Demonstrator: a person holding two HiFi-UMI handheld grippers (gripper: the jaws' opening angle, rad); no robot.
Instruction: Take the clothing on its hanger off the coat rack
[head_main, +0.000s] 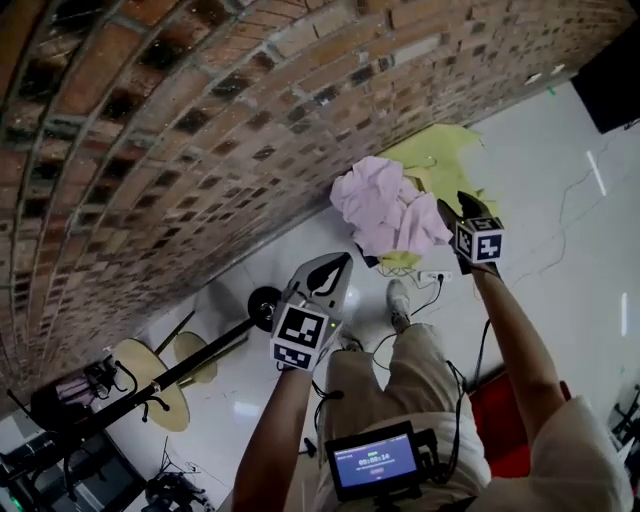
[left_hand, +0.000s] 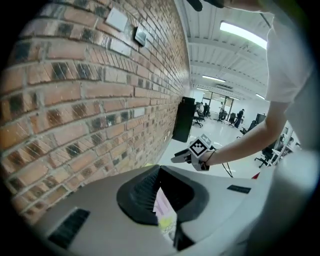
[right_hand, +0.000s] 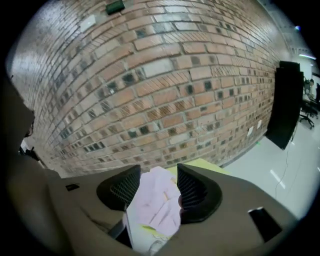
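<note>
In the head view a crumpled pink garment (head_main: 385, 210) lies on the pale floor by the brick wall, with a yellow garment (head_main: 440, 165) spread behind it. I cannot make out a hanger on either. My right gripper (head_main: 455, 208) hangs above the pink pile's right edge. Its jaws stand apart, and the right gripper view shows the pink garment (right_hand: 155, 200) through the gap, not pinched. My left gripper (head_main: 340, 262) is raised nearer me, shut on nothing. Only a sliver of cloth shows past the left gripper (left_hand: 160, 172). The right gripper (left_hand: 197, 150) shows beyond it.
The black coat rack pole (head_main: 150, 385) runs from its round base (head_main: 265, 300) toward the lower left. Two round wooden tops (head_main: 150, 380) stand beside it. A white power strip (head_main: 435, 276) with cables lies near my shoe (head_main: 398, 300). A black cabinet (head_main: 610, 70) stands at the top right.
</note>
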